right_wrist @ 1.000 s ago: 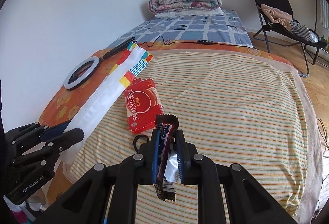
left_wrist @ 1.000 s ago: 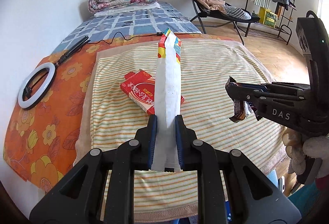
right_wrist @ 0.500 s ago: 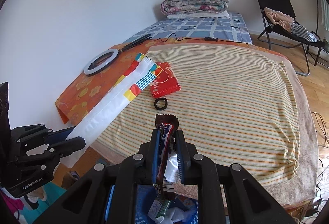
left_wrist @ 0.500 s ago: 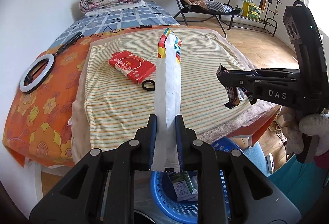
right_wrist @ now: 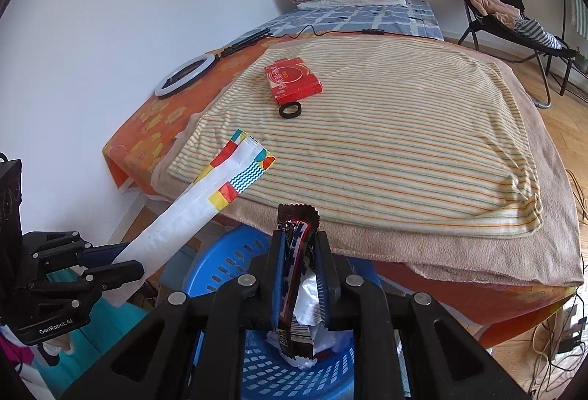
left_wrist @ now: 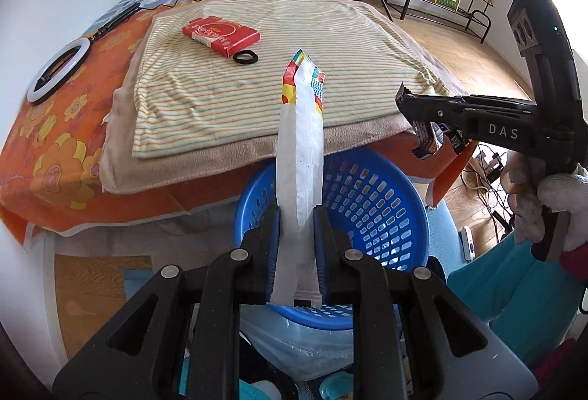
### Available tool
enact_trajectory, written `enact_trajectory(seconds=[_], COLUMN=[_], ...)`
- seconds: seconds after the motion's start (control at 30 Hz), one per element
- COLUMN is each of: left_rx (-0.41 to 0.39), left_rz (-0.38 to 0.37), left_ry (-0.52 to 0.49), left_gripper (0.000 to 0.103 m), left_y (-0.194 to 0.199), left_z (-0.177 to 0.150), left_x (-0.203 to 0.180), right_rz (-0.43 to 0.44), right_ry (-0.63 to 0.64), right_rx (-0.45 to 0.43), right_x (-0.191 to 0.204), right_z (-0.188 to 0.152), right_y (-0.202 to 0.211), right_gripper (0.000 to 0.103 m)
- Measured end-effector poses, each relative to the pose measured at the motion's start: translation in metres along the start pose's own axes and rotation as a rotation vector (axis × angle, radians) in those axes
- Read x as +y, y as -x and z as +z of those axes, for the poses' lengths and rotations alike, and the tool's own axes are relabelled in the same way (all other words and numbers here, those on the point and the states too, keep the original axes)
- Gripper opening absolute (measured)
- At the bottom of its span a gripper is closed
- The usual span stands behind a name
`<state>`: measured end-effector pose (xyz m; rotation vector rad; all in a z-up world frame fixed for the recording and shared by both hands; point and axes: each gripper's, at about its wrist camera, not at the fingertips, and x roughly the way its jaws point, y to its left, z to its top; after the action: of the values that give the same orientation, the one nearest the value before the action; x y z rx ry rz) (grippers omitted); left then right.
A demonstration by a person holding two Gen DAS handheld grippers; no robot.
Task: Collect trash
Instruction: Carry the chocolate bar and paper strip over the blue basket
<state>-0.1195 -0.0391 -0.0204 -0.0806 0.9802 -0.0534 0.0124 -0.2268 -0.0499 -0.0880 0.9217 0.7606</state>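
Blue plastic basket [left_wrist: 371,212] sits below the bed edge, and I have both pieces of trash above it. My left gripper [left_wrist: 297,227] is clamped tight on a long white wrapper [left_wrist: 299,157] with a colourful tip; my right gripper [right_wrist: 298,260] is closed on a dark crumpled candy wrapper [right_wrist: 294,289]. To drop cleanly, I judge each piece should hang fully inside the rim before I part the fingers, the long one tilted downward first so it cannot drape over the edge. From the left wrist I see a gloved hand [left_wrist: 551,205] holding the right tool; only the right wrist shows crumpled paper already in the basket.
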Motion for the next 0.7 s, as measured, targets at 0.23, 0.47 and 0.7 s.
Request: enact_trajectory(seconds=[0.23,0.47,0.7], left_rx=[0.092,0.161,0.236], left_rz=[-0.014,-0.036,-0.060], left_ry=[0.003,-0.001,0.041], left_gripper=[0.016,0.016,0.016], left_y=[-0.019,-0.035,-0.056], left_z=[-0.031,-0.049,-0.056], left_x=[-0.003,-0.008,-0.003], right_rz=[0.003,-0.002,0.005], right_ry=[-0.020,0.013,0.019], right_rx=[0.060,0.092,0.135], right_x=[-0.004,0.004,0.007], right_z=[-0.032,-0.048,-0.059], right_y=[-0.015,-0.026,-0.039], right_gripper=[0.014,0.014,0.014])
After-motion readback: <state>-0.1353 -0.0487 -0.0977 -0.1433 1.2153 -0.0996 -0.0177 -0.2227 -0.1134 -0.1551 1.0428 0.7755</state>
